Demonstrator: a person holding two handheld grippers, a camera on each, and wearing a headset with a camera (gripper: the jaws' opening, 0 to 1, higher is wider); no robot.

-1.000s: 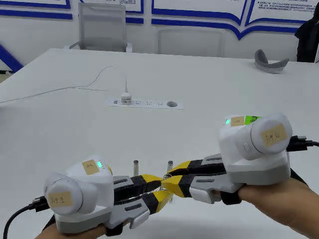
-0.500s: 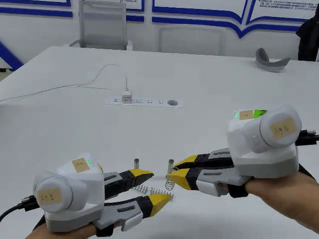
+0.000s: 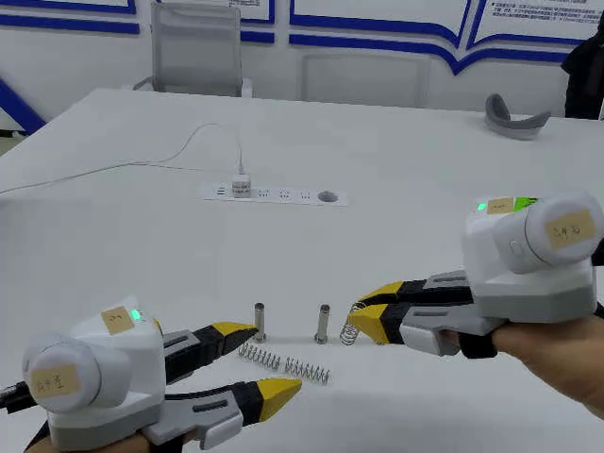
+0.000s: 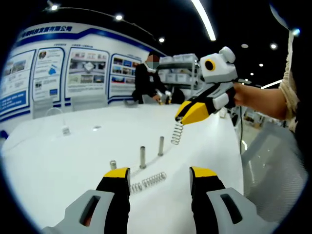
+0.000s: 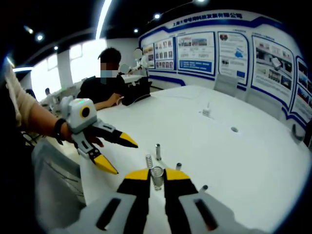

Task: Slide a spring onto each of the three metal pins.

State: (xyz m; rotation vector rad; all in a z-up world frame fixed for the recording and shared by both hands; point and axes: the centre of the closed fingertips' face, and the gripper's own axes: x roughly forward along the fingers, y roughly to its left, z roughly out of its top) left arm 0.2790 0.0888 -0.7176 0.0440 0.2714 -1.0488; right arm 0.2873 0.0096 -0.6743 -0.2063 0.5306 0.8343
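Two metal pins (image 3: 259, 321) (image 3: 323, 323) stand upright on the white table (image 3: 142, 236); the left gripper view has three pins (image 4: 143, 157) in a row. My right gripper (image 3: 364, 310) is shut on a spring (image 3: 349, 332) that hangs from its tips just right of the right-hand pin, above the table. The same spring (image 5: 156, 176) sits between the jaws in the right gripper view. Two more springs (image 3: 260, 357) (image 3: 308, 370) lie on the table in front of the pins. My left gripper (image 3: 259, 360) is open and holds nothing, its jaws on either side of those springs (image 4: 148, 181).
A white power strip (image 3: 274, 195) with a plugged cable lies mid-table. A grey curved band (image 3: 514, 113) rests at the far right, and a chair (image 3: 195, 47) stands behind the table. A person in black (image 5: 105, 85) sits at another table.
The two grippers met tip to tip over the springs a second ago. Since then the left one has opened and drawn back left, and the right one has pulled away right with a spring.
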